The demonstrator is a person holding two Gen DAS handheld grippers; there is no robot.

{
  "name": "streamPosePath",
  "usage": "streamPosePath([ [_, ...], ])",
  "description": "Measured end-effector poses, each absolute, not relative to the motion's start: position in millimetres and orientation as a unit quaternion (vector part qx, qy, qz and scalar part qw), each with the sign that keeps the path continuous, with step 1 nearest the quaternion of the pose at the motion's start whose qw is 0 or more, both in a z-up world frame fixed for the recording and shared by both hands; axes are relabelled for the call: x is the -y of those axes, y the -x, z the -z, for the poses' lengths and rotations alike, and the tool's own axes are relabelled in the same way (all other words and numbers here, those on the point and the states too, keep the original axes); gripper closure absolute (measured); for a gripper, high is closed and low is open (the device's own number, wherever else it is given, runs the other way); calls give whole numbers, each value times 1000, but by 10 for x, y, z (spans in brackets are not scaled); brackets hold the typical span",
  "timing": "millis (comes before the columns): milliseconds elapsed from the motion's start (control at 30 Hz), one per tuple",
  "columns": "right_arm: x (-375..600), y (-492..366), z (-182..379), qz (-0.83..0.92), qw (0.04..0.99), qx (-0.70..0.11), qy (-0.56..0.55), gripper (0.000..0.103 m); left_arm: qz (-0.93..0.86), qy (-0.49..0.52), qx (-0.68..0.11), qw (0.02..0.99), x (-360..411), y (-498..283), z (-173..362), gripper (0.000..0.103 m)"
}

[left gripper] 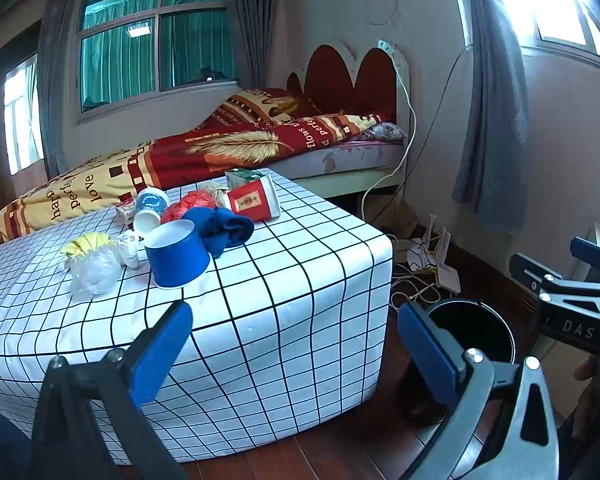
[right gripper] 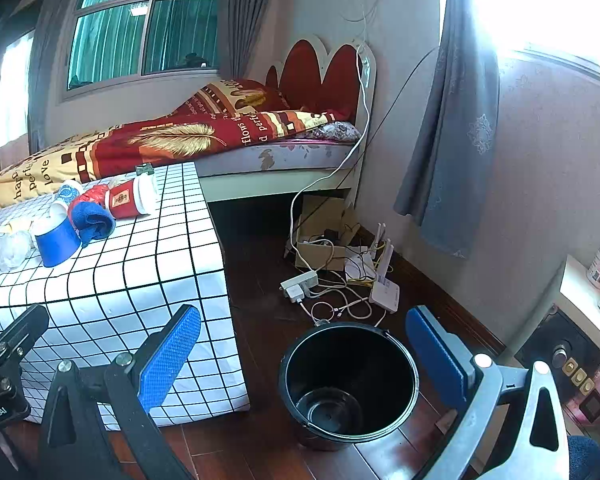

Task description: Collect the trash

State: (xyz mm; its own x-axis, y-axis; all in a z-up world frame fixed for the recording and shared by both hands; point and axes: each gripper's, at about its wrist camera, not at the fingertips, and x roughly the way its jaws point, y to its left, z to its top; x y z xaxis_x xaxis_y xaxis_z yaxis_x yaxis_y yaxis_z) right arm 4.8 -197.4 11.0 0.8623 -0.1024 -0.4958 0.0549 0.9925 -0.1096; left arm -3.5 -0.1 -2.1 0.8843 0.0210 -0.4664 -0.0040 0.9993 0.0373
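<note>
Both grippers gaped wide, holding nothing; the blue cup (left gripper: 177, 255) sat at 11 o'clock from the left gripper (left gripper: 296, 354), which was nearer than the right gripper (right gripper: 302, 360).

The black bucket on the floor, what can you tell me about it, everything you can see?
The black bucket is round, looks like plastic, and stands upright on the dark wooden floor beside the table with the checked cloth. Its mouth is open and nothing shows inside; the glossy bottom is visible. A thin handle seems to hang along its rim. Nothing grips it. Cables lie on the floor just beyond it.
</note>
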Motion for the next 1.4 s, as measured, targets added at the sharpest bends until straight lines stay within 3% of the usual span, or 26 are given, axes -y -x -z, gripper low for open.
streamPosePath([
  [1400,1903,-102,-70,29,963,-263,48,0,-14,-3,-240,971,-79,-4,33,0],
])
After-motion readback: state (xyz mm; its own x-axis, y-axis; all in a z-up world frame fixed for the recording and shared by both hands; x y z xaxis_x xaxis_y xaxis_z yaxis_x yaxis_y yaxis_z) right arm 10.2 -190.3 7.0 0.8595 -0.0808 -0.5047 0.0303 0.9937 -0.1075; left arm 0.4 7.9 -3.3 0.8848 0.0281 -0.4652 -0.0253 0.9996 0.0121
